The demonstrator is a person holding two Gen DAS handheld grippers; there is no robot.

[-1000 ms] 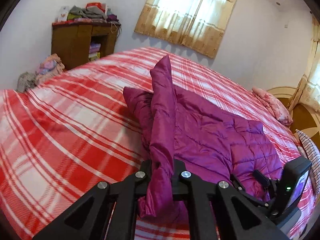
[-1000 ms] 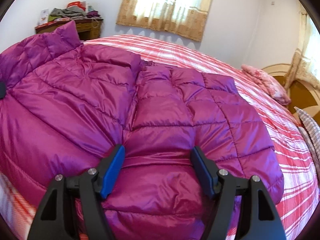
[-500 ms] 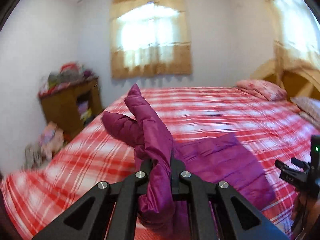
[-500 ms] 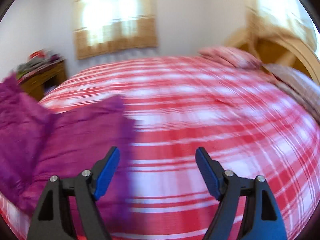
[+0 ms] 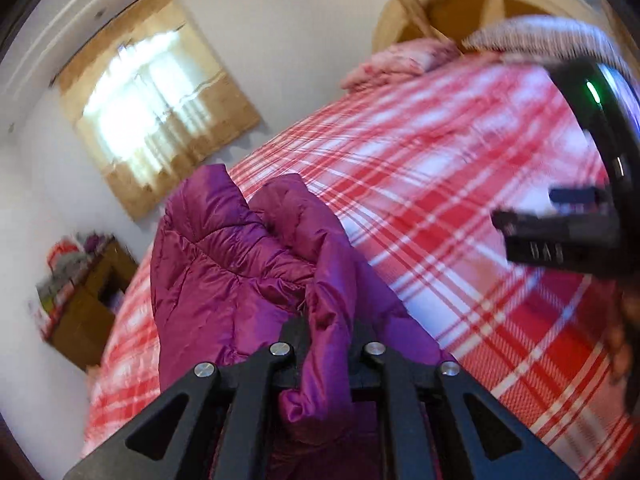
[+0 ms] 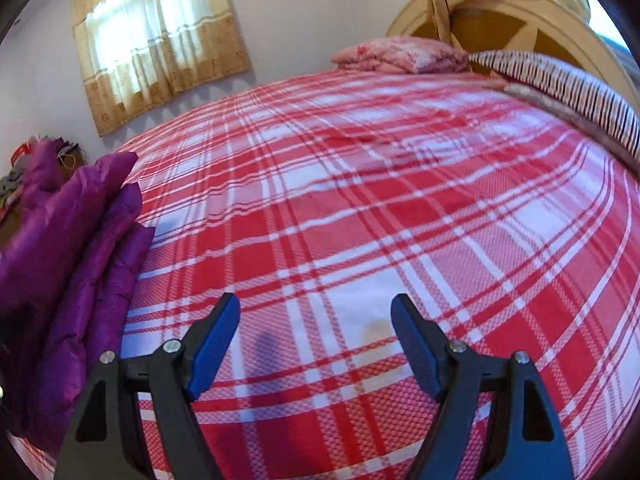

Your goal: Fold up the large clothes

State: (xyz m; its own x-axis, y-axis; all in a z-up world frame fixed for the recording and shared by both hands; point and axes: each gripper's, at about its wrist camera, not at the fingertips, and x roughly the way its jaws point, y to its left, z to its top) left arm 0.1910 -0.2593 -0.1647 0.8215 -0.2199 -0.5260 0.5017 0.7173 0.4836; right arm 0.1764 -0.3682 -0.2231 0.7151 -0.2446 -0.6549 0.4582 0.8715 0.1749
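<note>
A magenta quilted puffer jacket [image 5: 224, 264] hangs bunched from my left gripper [image 5: 326, 332], which is shut on a fold of its fabric and holds it lifted above the red plaid bed [image 5: 460, 208]. In the right wrist view the jacket [image 6: 76, 248] hangs at the left edge. My right gripper [image 6: 316, 320] is open and empty over the bare plaid cover [image 6: 360, 208], apart from the jacket. The right gripper's body [image 5: 580, 220] shows at the right of the left wrist view.
Pink pillow [image 6: 400, 54] and striped pillow [image 6: 568, 84] lie by the wooden headboard [image 6: 504, 28]. A curtained window [image 6: 156, 36] is on the far wall. A wooden shelf with piled clothes [image 5: 80, 292] stands beyond the bed's far left.
My left gripper has lifted and swung the jacket up off the bed, tilting the view. My right gripper let go of the jacket and moved right, over bare bedcover.
</note>
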